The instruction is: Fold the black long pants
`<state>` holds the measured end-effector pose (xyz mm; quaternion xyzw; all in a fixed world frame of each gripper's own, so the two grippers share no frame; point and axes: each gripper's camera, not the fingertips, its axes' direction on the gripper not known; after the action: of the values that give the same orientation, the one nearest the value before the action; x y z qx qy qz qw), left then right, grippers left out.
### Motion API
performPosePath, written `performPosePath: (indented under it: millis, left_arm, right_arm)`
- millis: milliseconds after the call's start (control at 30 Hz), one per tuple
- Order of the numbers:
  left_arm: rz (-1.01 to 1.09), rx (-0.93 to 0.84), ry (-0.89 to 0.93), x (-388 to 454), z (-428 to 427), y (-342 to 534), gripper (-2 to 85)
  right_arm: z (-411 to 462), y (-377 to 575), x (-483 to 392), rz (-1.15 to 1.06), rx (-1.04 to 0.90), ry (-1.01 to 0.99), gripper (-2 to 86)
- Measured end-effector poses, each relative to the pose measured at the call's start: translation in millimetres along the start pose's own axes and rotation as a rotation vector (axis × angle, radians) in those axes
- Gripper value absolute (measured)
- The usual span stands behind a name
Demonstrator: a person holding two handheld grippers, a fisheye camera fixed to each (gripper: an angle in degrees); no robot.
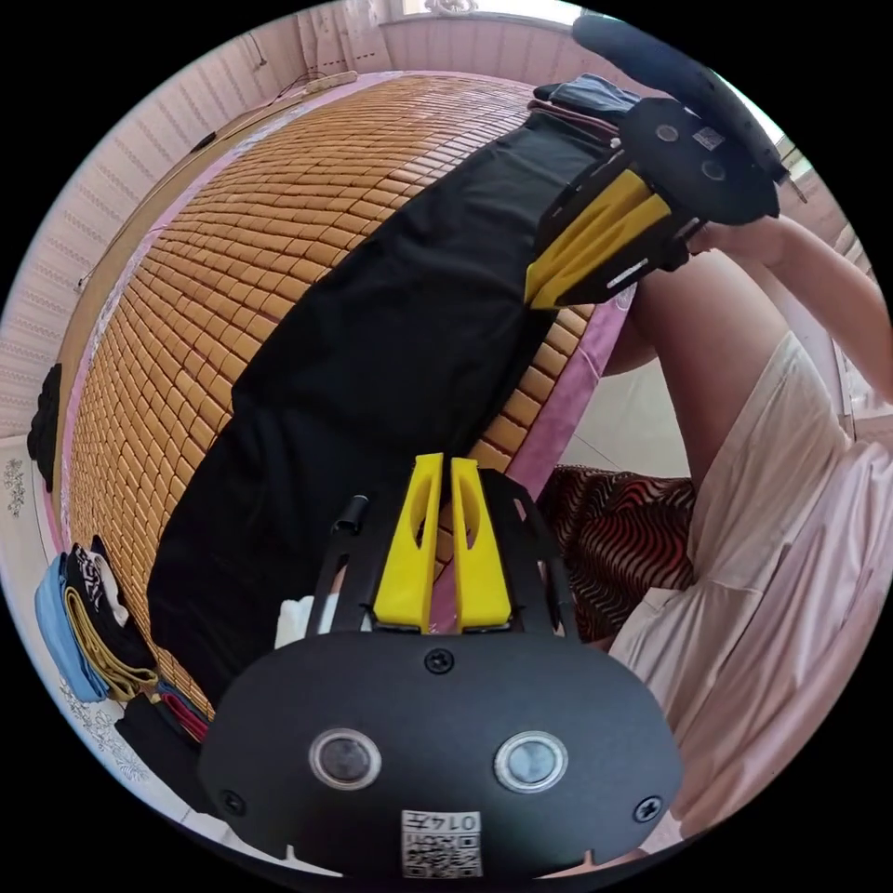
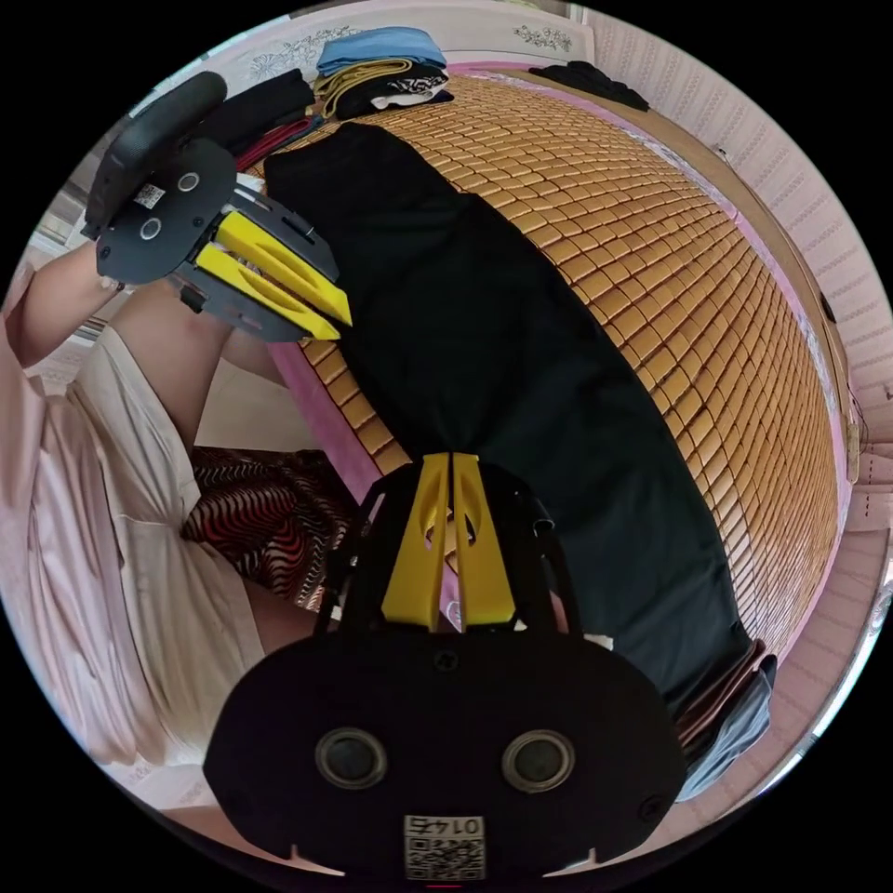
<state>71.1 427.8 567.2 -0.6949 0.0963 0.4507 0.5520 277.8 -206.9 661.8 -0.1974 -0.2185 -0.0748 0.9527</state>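
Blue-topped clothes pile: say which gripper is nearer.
Left. The left gripper is at the pants' edge toward the pile; the right gripper is farther along that edge.

Black long pants (image 1: pixel 391 353): matt, smooth cloth, lying flat on a bed mat (image 1: pixel 279 214) of small glossy tan tiles that look like bamboo. Left gripper (image 1: pixel 445 465) and right gripper (image 2: pixel 450 462): smooth yellow plastic jaws on matt black plates. The person's garment (image 1: pixel 791 558) is thin, pale pink cloth.
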Motion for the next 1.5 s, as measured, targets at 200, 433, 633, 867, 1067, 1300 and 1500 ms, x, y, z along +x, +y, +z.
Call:
performPosePath:
  millis: [200, 433, 633, 867, 1067, 1300, 1500]
  left_arm:
    - [0.045, 0.009, 0.049, -12.5, 11.1, 39.5, 2.8]
    - [-0.102, 0.172, 0.174, -57.7, -1.2, 125.3, 7.0]
    - [-0.416, 0.299, 0.121, -137.3, -8.9, 260.6, 13.0]
    - [-0.624, 0.375, -0.036, -199.7, 0.0, 390.9, 18.0]
    - [-0.624, 0.382, -0.058, -240.8, 17.5, 435.6, 18.3]
    - [-0.558, 0.496, -0.076, -278.8, 26.6, 463.2, 18.2]
    - [-0.485, 0.502, 0.11, -290.7, 37.6, 474.4, 7.2]
  right_arm:
    - [-0.6, -9.2, 2.3, -0.006, -0.032, -0.056, 0.6]
    - [-12.2, -29.3, 16.9, 0.001, -0.043, -0.084, 7.6]
    - [-41.1, -122.7, 20.5, -0.152, 0.109, -0.092, 8.2]
    - [-32.0, -328.7, -18.1, -0.342, 0.241, -0.157, 13.2]
    - [21.8, -442.6, -15.2, -0.286, 0.039, -0.259, 8.9]
    - [-14.9, -446.1, 3.8, -0.487, 0.158, -0.564, 0.7]
    - [-27.1, -449.5, 8.5, -0.649, 0.128, -0.866, 0.9]
